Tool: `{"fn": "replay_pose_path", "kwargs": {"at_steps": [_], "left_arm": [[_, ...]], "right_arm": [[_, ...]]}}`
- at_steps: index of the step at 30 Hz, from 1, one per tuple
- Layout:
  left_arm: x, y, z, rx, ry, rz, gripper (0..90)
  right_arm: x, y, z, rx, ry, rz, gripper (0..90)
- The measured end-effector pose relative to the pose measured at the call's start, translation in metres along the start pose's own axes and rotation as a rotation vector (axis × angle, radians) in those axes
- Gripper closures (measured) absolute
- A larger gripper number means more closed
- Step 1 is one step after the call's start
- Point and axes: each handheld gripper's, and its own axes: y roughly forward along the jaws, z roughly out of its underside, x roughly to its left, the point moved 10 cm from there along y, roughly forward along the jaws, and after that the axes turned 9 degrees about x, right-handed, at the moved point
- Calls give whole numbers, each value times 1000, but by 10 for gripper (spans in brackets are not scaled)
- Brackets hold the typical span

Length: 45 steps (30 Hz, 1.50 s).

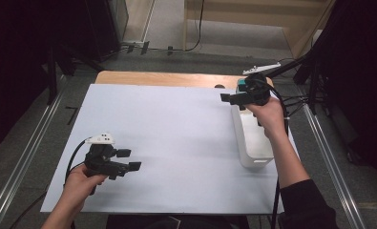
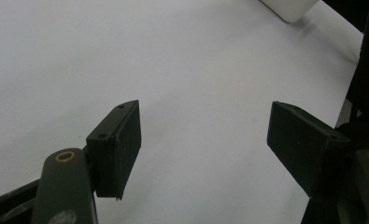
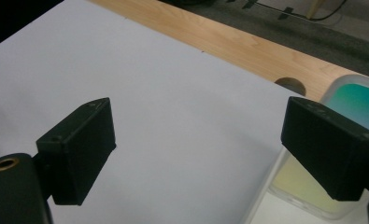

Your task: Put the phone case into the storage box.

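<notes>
White sheeting covers the table [image 1: 176,143]. Both tools, left [image 1: 129,160] and right [image 1: 230,98], hang spread and empty; swinging sideways, the right tool could knock the white bin [image 1: 253,143] just beneath it.

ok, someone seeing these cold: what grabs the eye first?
Probably the big white sheet covering most of the wooden table, nearly bare. Next, the two black grippers held over it: the left gripper low at the near left, the right gripper at the far right, both with fingers spread and nothing between them. Under the right hand sits a white bin at the sheet's right edge.
</notes>
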Motion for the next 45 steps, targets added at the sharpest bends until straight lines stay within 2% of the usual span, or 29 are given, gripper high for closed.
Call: {"fn": "replay_pose_path", "kwargs": {"at_steps": [8, 16, 20, 24, 29, 33, 39, 45], "left_arm": [[3, 2, -1, 9, -1, -2, 259], [5, 4, -4, 8, -6, 8, 259], [5, 3, -4, 7, -1, 9, 259], [3, 4, -4, 19, 6, 6, 259], [2, 5, -7, 6, 12, 12, 259], [1, 5, -6, 20, 20, 9, 259], [-2, 6, -8, 16, 34, 16, 259], [0, 7, -9, 17, 29, 17, 259]], "right_arm": [[21, -1, 8, -5, -36, -46, 89], [43, 2, 20, 8, -78, -67, 90], [52, -1, 24, -4, -90, -81, 90], [59, -2, 27, -10, -96, -92, 91], [66, -2, 33, -6, -106, -108, 91], [73, -2, 39, -14, -114, -138, 91], [81, -3, 49, -5, -121, -152, 92], [86, -6, 57, -6, -123, -159, 91]]}}
